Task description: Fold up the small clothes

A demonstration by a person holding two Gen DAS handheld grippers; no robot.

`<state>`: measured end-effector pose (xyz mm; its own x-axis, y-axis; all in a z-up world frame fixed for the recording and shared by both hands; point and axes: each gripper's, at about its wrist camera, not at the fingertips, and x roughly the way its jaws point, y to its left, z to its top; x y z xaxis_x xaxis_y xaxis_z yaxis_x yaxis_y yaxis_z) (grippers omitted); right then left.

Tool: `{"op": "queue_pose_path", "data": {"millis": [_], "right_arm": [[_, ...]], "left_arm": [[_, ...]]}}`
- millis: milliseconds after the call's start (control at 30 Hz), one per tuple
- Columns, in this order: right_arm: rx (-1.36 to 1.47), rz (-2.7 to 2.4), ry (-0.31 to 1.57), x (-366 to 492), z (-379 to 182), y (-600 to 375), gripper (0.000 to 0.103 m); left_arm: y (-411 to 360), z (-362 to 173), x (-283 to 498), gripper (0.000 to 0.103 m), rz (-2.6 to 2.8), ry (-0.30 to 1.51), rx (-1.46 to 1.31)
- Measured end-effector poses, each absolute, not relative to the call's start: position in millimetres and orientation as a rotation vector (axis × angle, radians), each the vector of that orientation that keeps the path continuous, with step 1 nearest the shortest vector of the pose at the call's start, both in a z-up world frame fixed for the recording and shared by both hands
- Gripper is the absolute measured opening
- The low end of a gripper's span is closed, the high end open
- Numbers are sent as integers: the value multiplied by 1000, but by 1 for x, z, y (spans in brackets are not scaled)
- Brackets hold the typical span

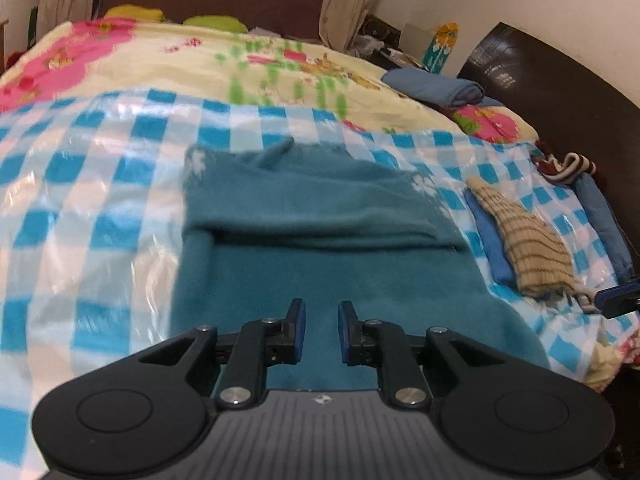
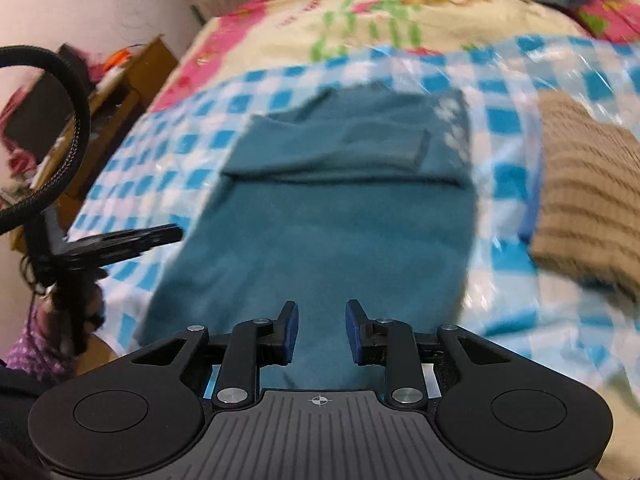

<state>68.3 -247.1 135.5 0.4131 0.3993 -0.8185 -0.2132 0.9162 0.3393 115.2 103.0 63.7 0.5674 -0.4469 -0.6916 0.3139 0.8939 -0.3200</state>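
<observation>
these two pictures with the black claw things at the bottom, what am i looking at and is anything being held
Each picture comes from a small wide-angle camera fixed on a hand-held gripper, a two-finger tool a person carries, one in each hand. One view looks past the left hand-held gripper, the other past the right hand-held gripper. Both sets of blue-padded fingers stand apart with nothing between them, so nothing is held. Below them a teal garment, partly folded, lies on a blue-checked plastic sheet spread over a flowery bedspread. To its right is a striped beige knit lying on folded blue cloth.

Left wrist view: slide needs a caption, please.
Open left gripper above a part-folded teal garment on a checked sheet.
</observation>
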Motion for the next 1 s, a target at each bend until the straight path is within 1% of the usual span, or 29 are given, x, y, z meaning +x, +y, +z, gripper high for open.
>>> {"op": "queue_pose_path", "data": {"millis": [67, 133, 167, 200, 233, 267, 367, 533, 633, 667, 700, 733, 767, 800, 833, 867, 933, 1000], "right_arm": [[167, 421, 1054, 76, 146, -242, 27], [185, 435, 980, 85, 161, -244, 27], [191, 427, 947, 93, 164, -244, 29], [196, 409, 914, 107, 163, -243, 39], [193, 395, 888, 125, 157, -239, 46], [178, 405, 872, 145, 146, -234, 59], [98, 388, 873, 226, 102, -213, 59], [17, 258, 828, 356, 22, -195, 59], [21, 258, 851, 398, -10, -190, 59], [21, 250, 859, 405, -19, -190, 59], [27, 238, 857, 413, -26, -189, 60], [32, 262, 863, 419, -31, -186, 61], [29, 281, 867, 422, -34, -182, 59], [7, 276, 882, 424, -36, -177, 43], [-33, 223, 902, 427, -39, -171, 29], [-65, 183, 916, 428, -43, -170, 7], [-37, 158, 922, 429, -44, -178, 0], [14, 86, 918, 431, -43, -193, 0]], "left_arm": [[110, 66, 130, 32, -426, 844, -170], [114, 64, 149, 33, -405, 825, -148], [115, 63, 162, 33, -398, 814, -142], [115, 60, 176, 34, -394, 802, -143], [116, 56, 189, 35, -382, 791, -145], [117, 51, 204, 37, -360, 780, -143], [125, 30, 256, 39, -272, 758, -154], [132, -1, 325, 39, -173, 795, -205], [123, -15, 348, 39, -194, 817, -217], [119, -19, 352, 41, -202, 828, -223], [115, -25, 356, 45, -203, 834, -213], [110, -29, 359, 46, -196, 833, -187], [106, -33, 362, 46, -189, 838, -161], [104, -37, 363, 46, -176, 846, -138], [102, -39, 365, 46, -151, 849, -113], [101, -41, 364, 47, -127, 847, -93], [106, -43, 360, 48, -109, 830, -114], [111, -44, 357, 47, -66, 804, -135]]}}
